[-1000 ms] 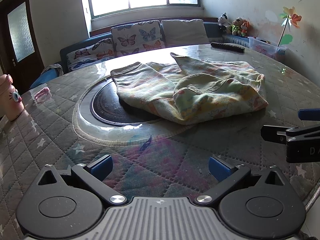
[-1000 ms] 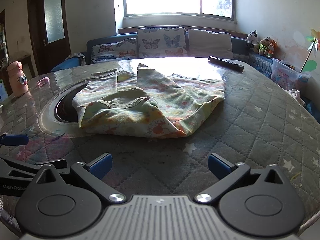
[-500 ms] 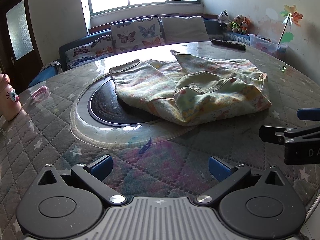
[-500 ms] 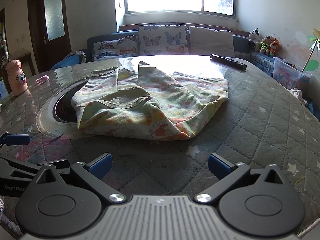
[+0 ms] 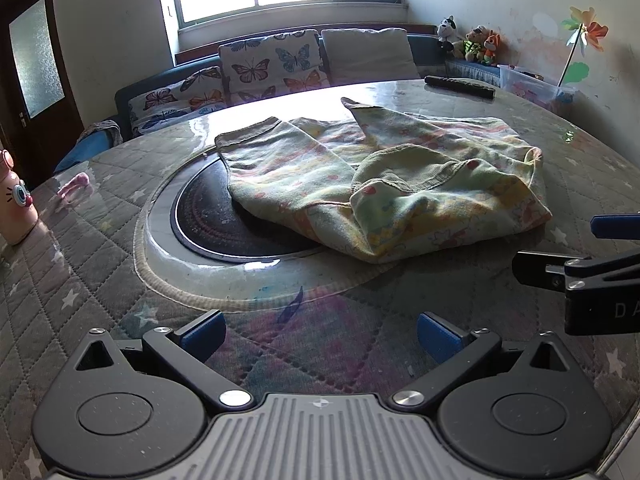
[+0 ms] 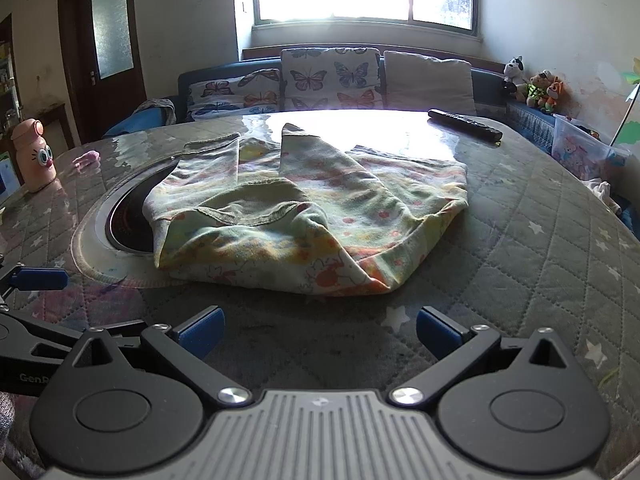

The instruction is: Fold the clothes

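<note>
From my left wrist, my left gripper [image 5: 318, 330] hangs over the table [image 5: 100, 248], jaws wide apart and empty; the shirt [image 5: 384, 184] lies ahead and to the right, its left part draped over the dark inset disc [image 5: 204, 224], and my right gripper [image 5: 560, 250] pokes in at the right edge. From my right wrist, my right gripper [image 6: 320, 330] is spread wide too, and the shirt [image 6: 312, 212] sits dead ahead, long axis running left to right, its near hem just beyond my fingertips. Right's the nearer one, I reckon.
</note>
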`<state>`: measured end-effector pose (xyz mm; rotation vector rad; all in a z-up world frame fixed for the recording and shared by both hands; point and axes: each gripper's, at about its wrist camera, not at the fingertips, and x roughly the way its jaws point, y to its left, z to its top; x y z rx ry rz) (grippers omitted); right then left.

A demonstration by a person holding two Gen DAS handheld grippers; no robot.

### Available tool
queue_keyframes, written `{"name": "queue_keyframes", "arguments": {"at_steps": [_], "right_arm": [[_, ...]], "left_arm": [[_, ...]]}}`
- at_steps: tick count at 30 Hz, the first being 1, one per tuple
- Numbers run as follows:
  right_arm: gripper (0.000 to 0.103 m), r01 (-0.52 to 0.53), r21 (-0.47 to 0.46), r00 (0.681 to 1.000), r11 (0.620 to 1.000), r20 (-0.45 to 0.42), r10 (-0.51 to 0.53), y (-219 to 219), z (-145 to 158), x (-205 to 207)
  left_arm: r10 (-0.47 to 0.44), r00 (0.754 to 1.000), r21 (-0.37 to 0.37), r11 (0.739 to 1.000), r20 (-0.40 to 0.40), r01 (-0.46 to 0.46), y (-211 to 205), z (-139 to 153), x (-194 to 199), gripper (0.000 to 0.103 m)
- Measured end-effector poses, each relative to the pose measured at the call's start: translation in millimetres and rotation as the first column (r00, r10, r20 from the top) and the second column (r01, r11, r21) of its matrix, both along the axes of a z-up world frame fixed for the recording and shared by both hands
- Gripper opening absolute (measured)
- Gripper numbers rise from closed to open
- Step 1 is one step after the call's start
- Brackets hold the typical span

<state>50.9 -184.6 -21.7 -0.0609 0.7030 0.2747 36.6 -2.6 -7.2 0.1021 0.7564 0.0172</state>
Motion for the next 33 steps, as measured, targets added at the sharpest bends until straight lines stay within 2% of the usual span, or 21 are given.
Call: {"name": "queue_keyframes", "arguments": {"at_steps": [15,24,31,33], "right_arm": [[0.103,-0.021,-0.004,1.000,1.000,0.001,0.021,8.0,5.8,17.7],[0.103,-0.028,-0.005,0.999,1.000,0.021,0.028,6.3,16.6,35.2],[0.102,-0.019,-0.012,0.999,1.000,0.048,0.020,4.3,28.1,61.3],[0.100,-0.017,-0.005,0.999,1.000,0.040,0.018,3.1,28.2,67.2]], "left_arm": [[0.004,1.000,0.004,1.000,0.002,-0.004,4.1,5.4,18.2,0.103],[0.025,0.999,0.005,1.000,0.032,-0.026,15.0,18.4,30.2,0.103],[0.072,0.996,-0.036,0.997,0.056,-0.070,30.8,31.2,45.6,0.103],[0.061,0.996,-0.052,0.997,0.066,-0.057,31.4,33.8,49.4,0.103]]}}
